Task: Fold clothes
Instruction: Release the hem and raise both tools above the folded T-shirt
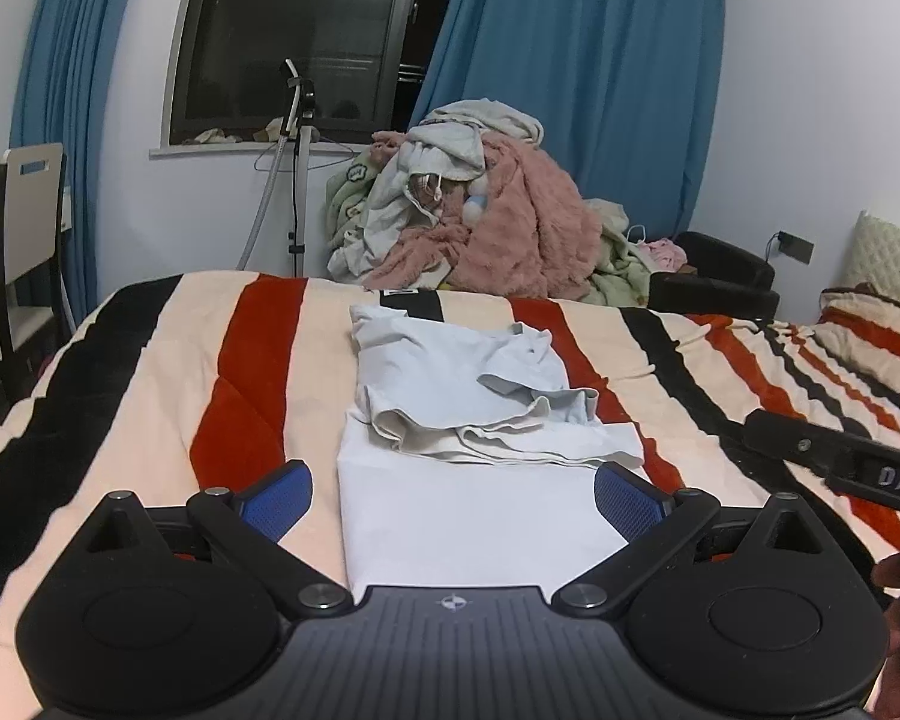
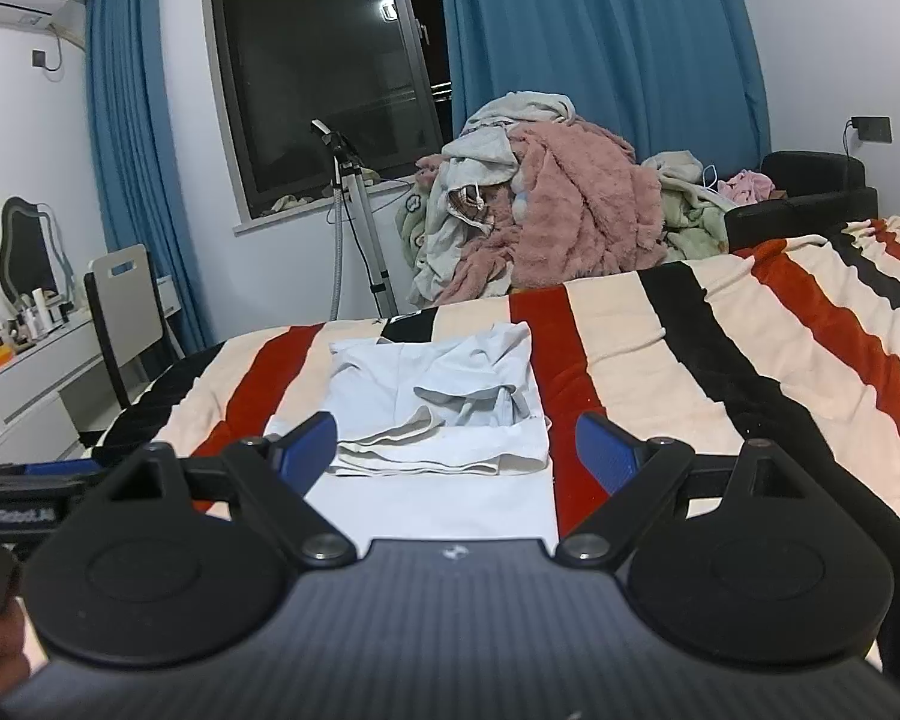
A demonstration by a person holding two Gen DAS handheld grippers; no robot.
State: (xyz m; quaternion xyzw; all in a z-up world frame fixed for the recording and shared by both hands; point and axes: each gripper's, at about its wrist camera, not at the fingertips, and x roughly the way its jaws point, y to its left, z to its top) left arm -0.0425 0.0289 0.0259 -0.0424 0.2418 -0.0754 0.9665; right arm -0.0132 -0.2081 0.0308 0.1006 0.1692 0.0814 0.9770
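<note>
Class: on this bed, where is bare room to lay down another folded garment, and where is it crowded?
Free: the striped blanket left of the white shirt, and the stripes right of it. Crowded: the laundry pile beyond the bed's far edge, and the near right, where the right gripper reaches in.

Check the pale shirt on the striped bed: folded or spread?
Partly folded. The pale blue-white cotton shirt has sleeves turned inward, forming a narrow strip along the striped blanket, its upper half rumpled.
</note>
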